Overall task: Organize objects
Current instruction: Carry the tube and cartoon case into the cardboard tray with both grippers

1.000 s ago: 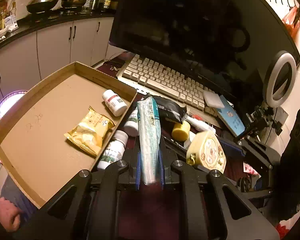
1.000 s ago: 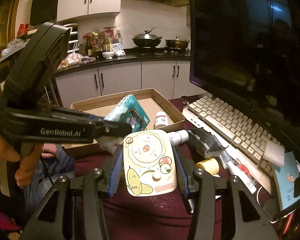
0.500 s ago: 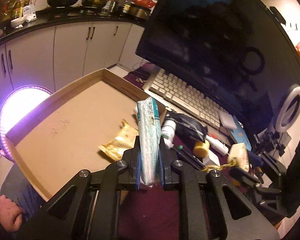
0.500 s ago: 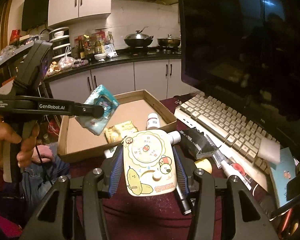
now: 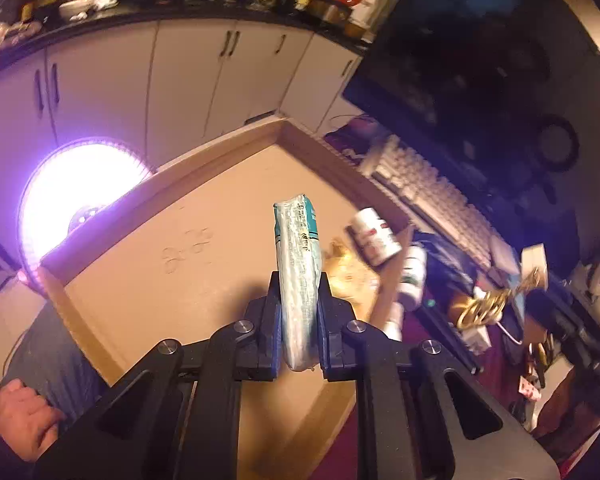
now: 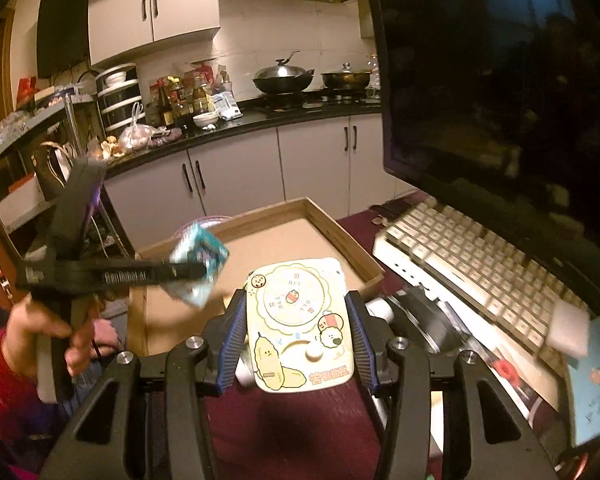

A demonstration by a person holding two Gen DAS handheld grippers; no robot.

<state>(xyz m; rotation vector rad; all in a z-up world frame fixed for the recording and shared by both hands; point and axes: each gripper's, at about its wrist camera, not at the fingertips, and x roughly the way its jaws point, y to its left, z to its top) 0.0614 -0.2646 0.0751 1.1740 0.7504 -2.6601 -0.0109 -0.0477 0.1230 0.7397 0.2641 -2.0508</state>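
**deskmess:** Over the cardboard tray, the left gripper has its jaws pinched tight on a slim teal-and-white tissue pack, edge-on, long axis running straight out along the fingers and away from the camera. Crinkly plastic wrap, soft-looking. From the right wrist view the same pack hangs above the tray's near left corner, not touching the floor.

**pan_lurker:** What's actually in the tray?

**deskmess:** A white pill bottle with a red-marked label lies on its side against the tray's right wall, and a crinkly yellow snack bag sits just beside it. Everything else inside is bare flat brown board with low upright walls. Another white bottle with a green label lies just outside that wall.

**pan_lurker:** And the other claw?

**deskmess:** The right gripper is clamped partway on a flat cream cartoon card-shaped thing, rounded corners, glossy, long axis pointing toward the tray, held just short of the tray's near wall.
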